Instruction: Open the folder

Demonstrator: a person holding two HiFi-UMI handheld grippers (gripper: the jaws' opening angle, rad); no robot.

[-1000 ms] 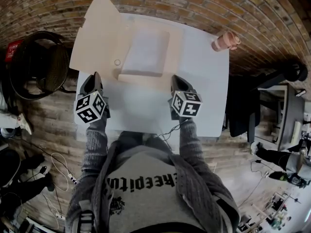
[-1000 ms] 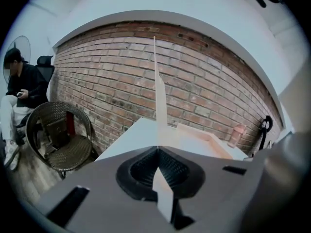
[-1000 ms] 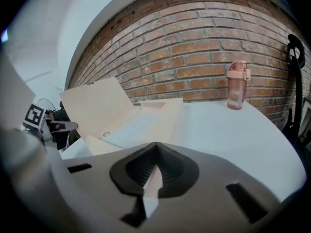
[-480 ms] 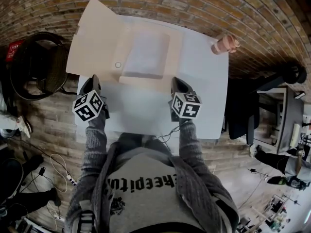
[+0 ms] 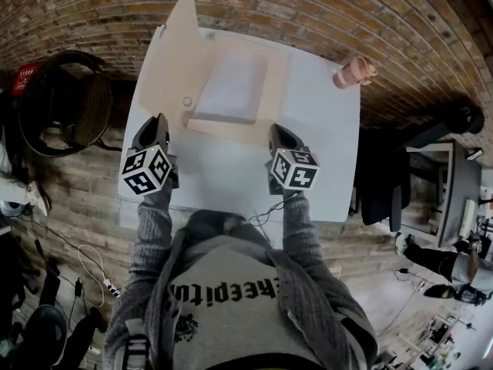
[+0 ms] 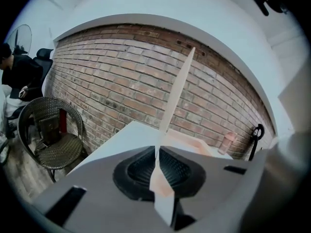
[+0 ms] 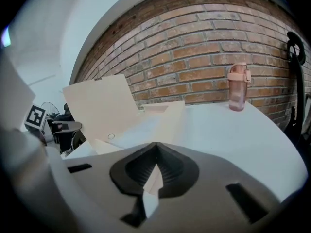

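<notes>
A cream folder lies on the white table with a stack of white paper inside. Its cover stands up steeply on the left. My left gripper is shut on the cover's near edge. In the left gripper view the cover shows edge-on, rising from between the jaws of the left gripper. My right gripper is shut on the near right corner of the folder's bottom sheet. The right gripper view shows a cream sheet pinched in the right gripper and the raised cover beyond.
A pink bottle stands at the table's far right corner, also visible as the bottle in the right gripper view. A wicker chair sits left of the table. A brick wall runs behind it.
The cover, spread out flat to the left before, now stands much more upright. My left gripper has shifted right and up with it. The right gripper has stayed put.
</notes>
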